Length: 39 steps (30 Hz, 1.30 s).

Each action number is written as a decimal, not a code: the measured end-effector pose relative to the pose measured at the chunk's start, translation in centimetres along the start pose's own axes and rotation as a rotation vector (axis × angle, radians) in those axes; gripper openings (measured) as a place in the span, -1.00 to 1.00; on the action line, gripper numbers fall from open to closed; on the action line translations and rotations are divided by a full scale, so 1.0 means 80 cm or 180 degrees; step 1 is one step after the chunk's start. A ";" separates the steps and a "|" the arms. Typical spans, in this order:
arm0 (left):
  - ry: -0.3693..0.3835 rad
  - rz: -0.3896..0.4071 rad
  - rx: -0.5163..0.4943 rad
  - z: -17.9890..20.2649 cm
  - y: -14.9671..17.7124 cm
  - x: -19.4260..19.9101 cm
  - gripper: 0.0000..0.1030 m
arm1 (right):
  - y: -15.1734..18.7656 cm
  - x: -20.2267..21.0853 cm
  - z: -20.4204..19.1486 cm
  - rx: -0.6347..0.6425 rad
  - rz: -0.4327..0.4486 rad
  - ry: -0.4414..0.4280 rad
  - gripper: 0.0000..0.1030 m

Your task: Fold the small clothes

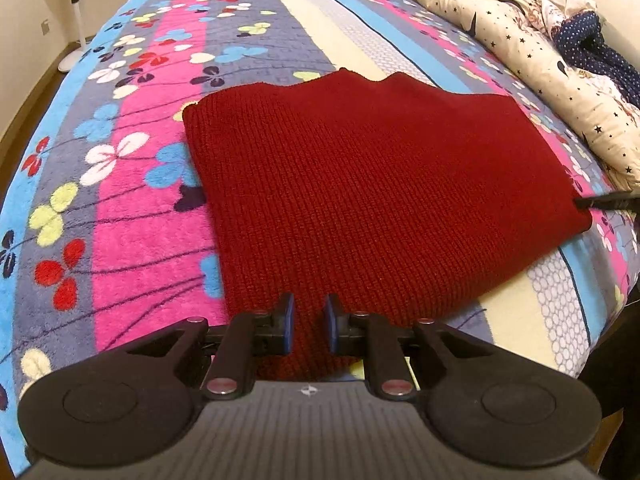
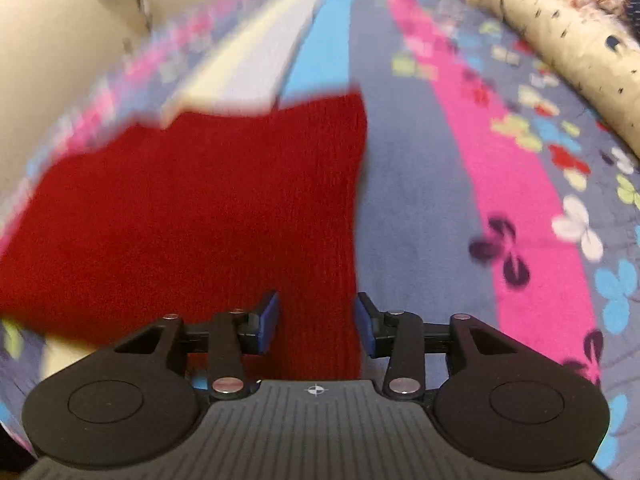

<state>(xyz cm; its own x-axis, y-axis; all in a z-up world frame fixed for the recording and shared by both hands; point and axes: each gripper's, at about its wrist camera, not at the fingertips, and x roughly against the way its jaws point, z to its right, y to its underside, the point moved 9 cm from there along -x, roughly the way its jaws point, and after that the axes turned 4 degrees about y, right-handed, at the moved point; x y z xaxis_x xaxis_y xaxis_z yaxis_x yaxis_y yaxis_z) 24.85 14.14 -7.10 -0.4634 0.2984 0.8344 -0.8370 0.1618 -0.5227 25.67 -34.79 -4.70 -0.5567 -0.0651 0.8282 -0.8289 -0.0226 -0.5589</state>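
A dark red knitted garment (image 1: pixel 372 184) lies flat on the flowered bed blanket (image 1: pixel 132 184). My left gripper (image 1: pixel 310 322) is over its near edge, jaws a small gap apart with red knit between the blue pads (image 1: pixel 289 320); whether they pinch it I cannot tell. In the right wrist view, which is blurred by motion, the garment (image 2: pixel 192 216) fills the left half. My right gripper (image 2: pixel 316 320) is open over the garment's near right edge, holding nothing. A right fingertip (image 1: pixel 604 202) shows at the garment's right corner.
A rolled cream star-print quilt (image 1: pixel 532 60) and a navy dotted cloth (image 1: pixel 600 52) lie along the bed's right side. A white standing fan (image 1: pixel 74 12) stands on the floor to the left. The bed's near edge drops off at right (image 1: pixel 592 344).
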 end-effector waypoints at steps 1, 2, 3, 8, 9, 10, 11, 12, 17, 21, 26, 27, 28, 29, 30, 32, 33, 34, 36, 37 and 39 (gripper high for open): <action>0.0003 -0.0003 0.0001 0.000 0.000 0.000 -0.65 | 0.006 -0.008 -0.001 0.0047 -0.0114 0.0036 -0.14; 0.0005 0.0000 0.0002 0.000 0.000 -0.001 -0.65 | 0.005 -0.008 -0.001 0.0051 -0.0101 0.0038 -0.14; 0.0009 0.0008 0.0009 0.000 0.000 0.000 -0.65 | -0.001 -0.004 -0.002 0.0044 -0.0031 0.0028 -0.14; 0.0060 0.0196 0.0178 -0.012 -0.011 0.014 -0.65 | -0.026 0.021 0.001 -0.0153 0.0415 0.0011 -0.14; 0.0052 0.0274 0.0223 -0.015 -0.015 0.020 -0.65 | -0.031 0.027 -0.001 -0.0158 0.0513 0.0007 -0.14; 0.0033 0.0372 0.0263 -0.019 -0.019 0.026 -0.65 | -0.036 0.032 -0.004 -0.0154 0.0611 0.0001 -0.14; -0.0010 0.0475 0.0280 -0.022 -0.025 0.035 -0.65 | -0.041 0.038 -0.008 -0.0139 0.0712 -0.0001 -0.14; -0.0066 0.0573 0.0280 -0.023 -0.029 0.043 -0.65 | -0.046 0.043 -0.011 -0.0124 0.0799 0.0002 -0.14; -0.0226 0.0957 0.0264 -0.021 -0.045 0.100 0.08 | -0.063 0.079 -0.047 -0.0189 0.1223 -0.0086 -0.14; -0.0431 0.1198 0.0260 -0.026 -0.040 0.119 0.21 | -0.059 0.099 -0.099 -0.0039 0.1431 -0.0164 -0.14; -0.0505 0.1095 0.0720 -0.054 -0.036 0.108 0.21 | -0.040 0.107 -0.184 0.0274 0.1523 -0.0446 -0.28; -0.0522 0.1063 0.0756 -0.057 -0.036 0.106 0.21 | -0.035 0.108 -0.200 0.0332 0.1532 -0.0504 -0.54; -0.0536 0.1009 0.0795 -0.061 -0.034 0.102 0.21 | -0.031 0.107 -0.219 0.0400 0.1529 -0.0575 -0.66; -0.0530 0.0976 0.0824 -0.065 -0.032 0.100 0.21 | -0.028 0.106 -0.233 0.0456 0.1528 -0.0633 -0.80; -0.0516 0.0954 0.0855 -0.068 -0.031 0.098 0.21 | -0.024 0.106 -0.247 0.0515 0.1529 -0.0687 -0.80; -0.0512 0.0936 0.0886 -0.074 -0.030 0.097 0.21 | -0.017 0.105 -0.275 0.0664 0.1525 -0.0787 -0.80; -0.0528 0.0922 0.0897 -0.077 -0.029 0.097 0.21 | -0.014 0.105 -0.286 0.0729 0.1522 -0.0829 -0.80; -0.0539 0.0909 0.0909 -0.080 -0.027 0.095 0.21 | -0.011 0.104 -0.298 0.0791 0.1514 -0.0881 -0.80; -0.0540 0.0888 0.0951 -0.084 -0.025 0.094 0.21 | -0.006 0.104 -0.320 0.0908 0.1490 -0.0985 -0.79; -0.0534 0.0881 0.0977 -0.085 -0.024 0.093 0.21 | -0.002 0.102 -0.333 0.0988 0.1493 -0.1021 -0.76; -0.0544 0.0869 0.1009 -0.088 -0.024 0.091 0.21 | 0.006 0.100 -0.359 0.1154 0.1511 -0.1083 -0.61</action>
<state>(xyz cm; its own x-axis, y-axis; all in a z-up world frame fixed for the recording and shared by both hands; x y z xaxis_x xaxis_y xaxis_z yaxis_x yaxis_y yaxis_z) 25.10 22.60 -1.27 -0.6987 0.1260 0.7042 -0.7129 -0.2054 -0.6706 19.21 -6.69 2.83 -0.7576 -0.4588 0.4643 -0.3958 -0.2428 -0.8857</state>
